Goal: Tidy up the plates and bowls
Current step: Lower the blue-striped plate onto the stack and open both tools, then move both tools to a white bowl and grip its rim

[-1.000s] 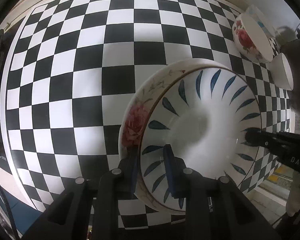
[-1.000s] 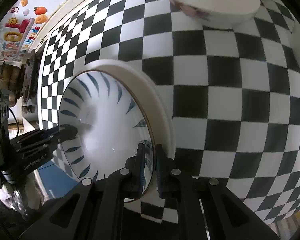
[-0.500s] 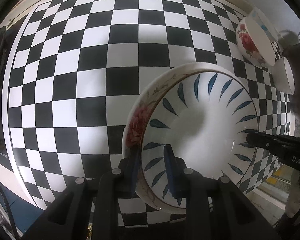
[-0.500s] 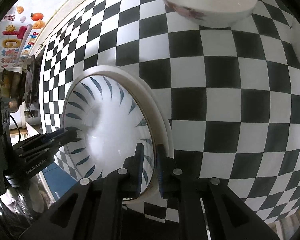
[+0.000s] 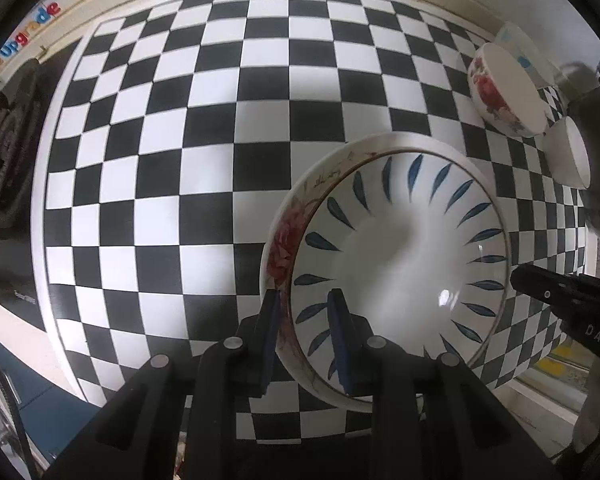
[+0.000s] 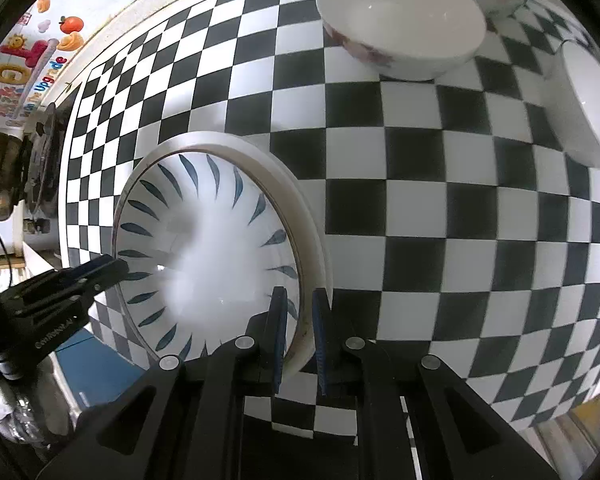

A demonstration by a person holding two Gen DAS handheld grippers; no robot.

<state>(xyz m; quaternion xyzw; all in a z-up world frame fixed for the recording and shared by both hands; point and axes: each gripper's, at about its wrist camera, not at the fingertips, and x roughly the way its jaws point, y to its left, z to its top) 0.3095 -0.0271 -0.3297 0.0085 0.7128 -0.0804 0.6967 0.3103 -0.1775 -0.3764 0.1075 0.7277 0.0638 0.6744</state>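
Note:
A white bowl with blue leaf marks sits nested inside a wider bowl with a red flower rim. My left gripper is shut on the stack's near-left rim, one pad outside and one inside. My right gripper is shut on the opposite rim of the same stack. Each gripper shows in the other's view: the right gripper and the left gripper. I cannot tell whether the stack touches the checkered cloth.
A flowered bowl, a small white bowl and a blue-spotted container stand at the far right. A dark stove lies left of the cloth. The table's edge is close at the right.
Both grippers keep their hold on the stack. The checkered cloth and the far bowls have slid downward in both views, as the held stack rose slightly.

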